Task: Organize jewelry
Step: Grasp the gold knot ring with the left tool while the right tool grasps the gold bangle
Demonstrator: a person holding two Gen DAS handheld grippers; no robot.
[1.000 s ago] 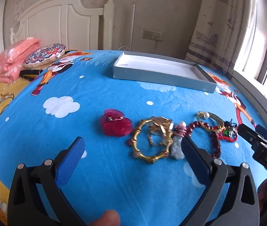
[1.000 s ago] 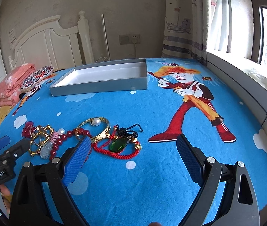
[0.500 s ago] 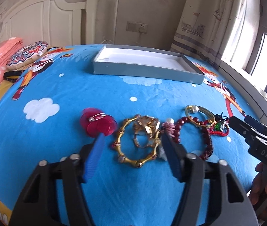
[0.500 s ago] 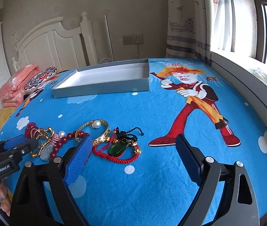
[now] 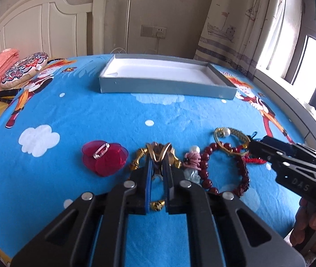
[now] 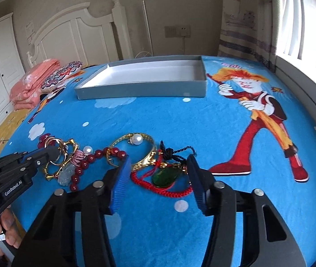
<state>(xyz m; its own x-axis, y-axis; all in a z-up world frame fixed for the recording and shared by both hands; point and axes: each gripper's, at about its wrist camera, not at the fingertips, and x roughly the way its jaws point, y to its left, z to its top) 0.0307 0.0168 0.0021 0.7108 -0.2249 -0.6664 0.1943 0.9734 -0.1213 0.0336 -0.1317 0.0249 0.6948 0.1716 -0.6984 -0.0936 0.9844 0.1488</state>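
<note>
My left gripper (image 5: 159,173) now pinches the gold bangle (image 5: 155,155) it straddled; my right gripper (image 6: 158,178) sits lower, around the green pendant (image 6: 165,175).

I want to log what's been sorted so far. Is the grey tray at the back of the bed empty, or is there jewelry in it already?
Empty: the grey tray shows only its bare white floor in both views.

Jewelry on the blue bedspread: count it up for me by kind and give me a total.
Gold bangles: 2 (bamboo-style bangle, pearl bangle)
Thin gold ornament: 1, pinched in the left gripper
Dark red bead bracelet: 1
Corded pendants: 2 (green pendant, pale pendant)
Red hair clip: 1
Total: 7
</note>
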